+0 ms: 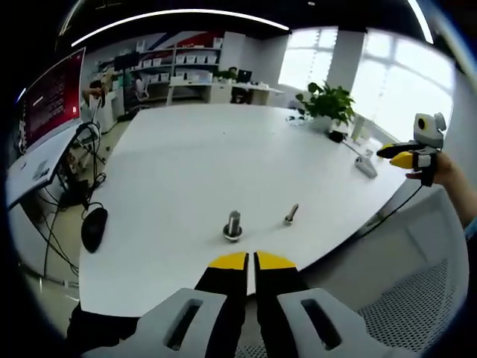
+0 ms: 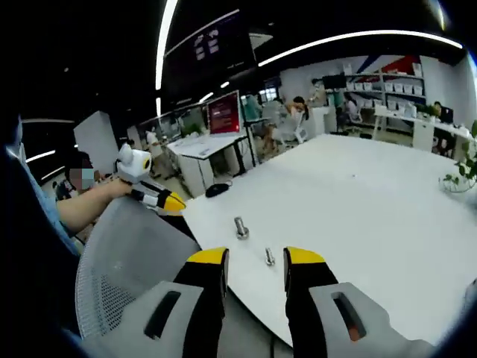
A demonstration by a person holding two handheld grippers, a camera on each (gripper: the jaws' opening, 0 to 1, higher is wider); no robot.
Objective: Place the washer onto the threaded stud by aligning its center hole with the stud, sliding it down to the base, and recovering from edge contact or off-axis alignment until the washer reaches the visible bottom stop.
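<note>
Left gripper view | your left hand-held gripper pressed together, empty | stud upright just ahead on counter | right hand-held gripper spread, likely awaiting pickup | washer not discernible

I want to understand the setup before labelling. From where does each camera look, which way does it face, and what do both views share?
Left gripper view: rides on the left gripper, jaws almost together, facing across the white table; the right gripper with the person's hand shows at right.
Right gripper view: rides on the right gripper, jaws apart, facing the table's near edge from beside a mesh chair; the left gripper and a forearm show at left.
Shared: the table, the stud, the bolt.
</note>
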